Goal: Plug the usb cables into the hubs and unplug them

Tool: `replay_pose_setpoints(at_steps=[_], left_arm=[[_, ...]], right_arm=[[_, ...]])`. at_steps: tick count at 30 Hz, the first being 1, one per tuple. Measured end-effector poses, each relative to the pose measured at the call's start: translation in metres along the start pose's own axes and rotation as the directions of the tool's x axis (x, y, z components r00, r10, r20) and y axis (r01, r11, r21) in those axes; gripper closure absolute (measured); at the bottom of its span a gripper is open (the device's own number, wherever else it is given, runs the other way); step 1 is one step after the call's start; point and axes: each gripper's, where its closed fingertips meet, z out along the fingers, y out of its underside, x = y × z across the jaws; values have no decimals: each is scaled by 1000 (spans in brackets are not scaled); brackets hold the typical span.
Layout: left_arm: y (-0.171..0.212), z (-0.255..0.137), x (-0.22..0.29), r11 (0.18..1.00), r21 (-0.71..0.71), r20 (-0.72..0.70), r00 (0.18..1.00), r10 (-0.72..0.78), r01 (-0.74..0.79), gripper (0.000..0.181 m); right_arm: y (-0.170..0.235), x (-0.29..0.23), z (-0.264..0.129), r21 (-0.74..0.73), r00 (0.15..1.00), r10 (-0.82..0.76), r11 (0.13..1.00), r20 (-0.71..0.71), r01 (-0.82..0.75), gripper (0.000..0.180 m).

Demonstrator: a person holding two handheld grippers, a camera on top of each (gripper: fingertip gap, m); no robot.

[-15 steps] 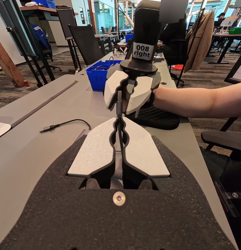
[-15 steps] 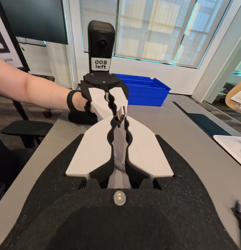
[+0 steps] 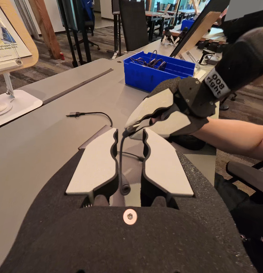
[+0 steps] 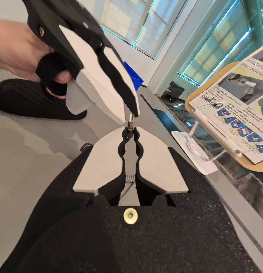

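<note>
My right gripper (image 4: 130, 129) is shut on the silver plug (image 4: 130, 123) of a dark grey USB cable (image 3: 120, 155). In the left wrist view the right gripper (image 3: 128, 128) comes in from the right, tilted down, with the plug (image 3: 131, 126) in its tips. My left gripper (image 3: 130, 130) is open; the cable and its coiled part run loose between the fingers. The left gripper's tips (image 4: 130, 118) hover just above the plug. A grey hub (image 3: 95, 136) lies on the table, partly hidden under my left finger. The hub's own lead ends in a loose plug (image 3: 72, 114).
A blue bin (image 3: 142, 78) with purple cables stands at the back of the grey table (image 3: 39, 140). An instruction stand (image 3: 14, 48) on a white base sits at the left, also in the right wrist view (image 4: 238, 118). A black pad (image 3: 187, 142) lies under the right hand. A chair armrest (image 3: 246, 169) stands off the right edge. The grippers are tip to tip, or close to it.
My left gripper has opened and let go of the cable. The right gripper has tilted over to the side, still holding the plug. Both views have swung left.
</note>
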Motion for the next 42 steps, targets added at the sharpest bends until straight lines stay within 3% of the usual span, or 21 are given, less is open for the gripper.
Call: replay_pose_setpoints(at_steps=[4, 12, 18, 26, 32, 39, 42], left_arm=[[10, 6, -2, 994, -110, 97, 995, 19, -8, 154], [17, 2, -3, 990, -128, 145, 988, -45, 64, 166], [40, -5, -5, 975, -191, 196, 978, -75, 114, 166], [54, -10, -9, 967, -178, 126, 978, -164, 185, 167], [63, -16, -7, 962, -175, 84, 977, -197, 209, 168], [64, -24, -1, 969, -168, 60, 983, -176, 183, 168], [63, -28, 3, 974, -165, 44, 988, -148, 153, 168]], right_arm=[[10, 1, 8, -75, 994, -82, 994, -77, 76, 171], [10, -9, 7, -80, 980, -166, 984, -113, 158, 171], [21, -27, 15, -164, 954, -251, 960, -162, 225, 171], [27, -38, 23, -138, 978, -167, 979, -129, 149, 171], [47, -50, 30, -186, 992, -100, 979, -72, 85, 155], [46, -63, 38, -141, 995, 77, 988, 68, -67, 147], [34, -75, 36, -82, 963, 169, 984, 209, -155, 144]])
